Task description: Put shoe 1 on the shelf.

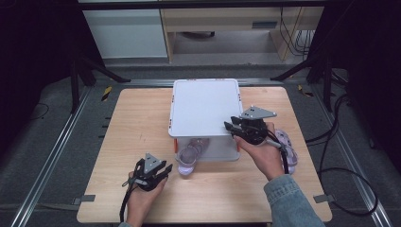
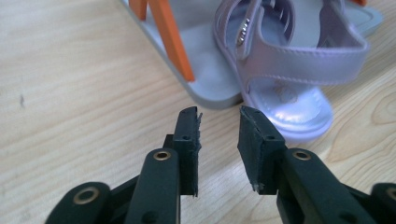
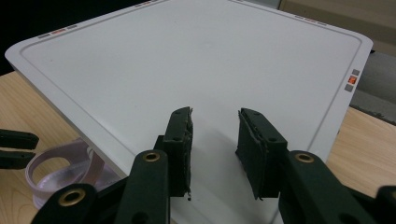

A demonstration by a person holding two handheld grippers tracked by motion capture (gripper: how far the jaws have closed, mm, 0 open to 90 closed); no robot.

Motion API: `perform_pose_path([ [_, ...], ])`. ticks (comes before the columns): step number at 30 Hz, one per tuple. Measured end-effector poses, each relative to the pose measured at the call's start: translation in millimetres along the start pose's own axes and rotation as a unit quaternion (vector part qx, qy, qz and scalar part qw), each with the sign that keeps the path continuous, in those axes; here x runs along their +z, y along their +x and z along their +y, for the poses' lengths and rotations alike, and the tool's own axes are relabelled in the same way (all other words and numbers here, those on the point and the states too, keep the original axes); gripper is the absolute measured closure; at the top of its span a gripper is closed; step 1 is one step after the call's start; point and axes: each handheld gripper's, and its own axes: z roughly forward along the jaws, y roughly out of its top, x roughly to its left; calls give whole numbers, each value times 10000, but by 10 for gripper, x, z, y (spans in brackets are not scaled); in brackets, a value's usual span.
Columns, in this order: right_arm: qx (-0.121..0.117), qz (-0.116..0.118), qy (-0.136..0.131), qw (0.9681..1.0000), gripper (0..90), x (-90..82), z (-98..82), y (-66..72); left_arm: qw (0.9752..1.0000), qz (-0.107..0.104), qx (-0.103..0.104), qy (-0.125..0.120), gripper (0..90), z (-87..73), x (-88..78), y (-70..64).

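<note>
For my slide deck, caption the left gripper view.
Left gripper, jaws apart and empty, faces a lilac sandal half inside the white box.

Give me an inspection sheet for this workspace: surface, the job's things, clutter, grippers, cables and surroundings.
Surface: light wooden table, bare around the work.
Job's things: white box with a flat lid and orange corner posts; one lilac sandal half out of its open front; a second lilac sandal to the box's right, behind the right hand.
Clutter: nothing seen.
Grippers: left gripper open, near the sandal's toe, nothing between the jaws; right gripper open over the lid's corner.
Cables: one trails from each gripper; black floor cables at the right.
Surroundings: metal floor rails, dark frame legs, wooden desk behind.
</note>
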Motion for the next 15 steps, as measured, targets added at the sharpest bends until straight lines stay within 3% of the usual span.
perform_pose_path([
  [6,-6,8,15,10000,650,0,3,-1,9996,-67,197,197,697,-16,98,-80],
  [15,-6,26,21,10000,659,2,5,-6,9993,-102,241,278,701,-19,168,-134],
])
